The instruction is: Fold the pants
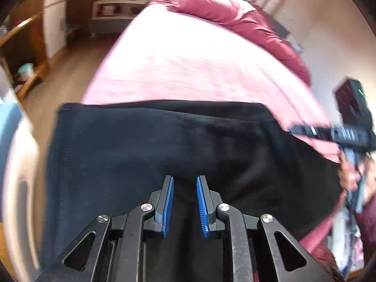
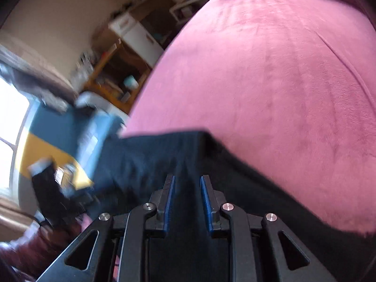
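Note:
Dark navy pants (image 1: pixel 152 145) lie across the near part of a pink bed (image 1: pixel 188 58); a stitched hem edge runs down their left side. My left gripper (image 1: pixel 185 183) hovers over the cloth with its blue-padded jaws apart and nothing between them. The right gripper's black body (image 1: pixel 347 131) shows at the right edge, held by a hand. In the right wrist view the pants (image 2: pixel 164 159) run across the lower frame on the bed (image 2: pixel 270 70). My right gripper (image 2: pixel 187 182) is over them, jaws apart and empty. Both views are motion-blurred.
A crumpled dark red blanket (image 1: pixel 235 16) lies along the bed's far side. Left of the bed are a wood floor (image 1: pixel 70 70), a white cabinet (image 1: pixel 55 18) and wooden shelves (image 1: pixel 28 54). A blue and yellow object (image 2: pixel 63 141) stands off the bed's left edge.

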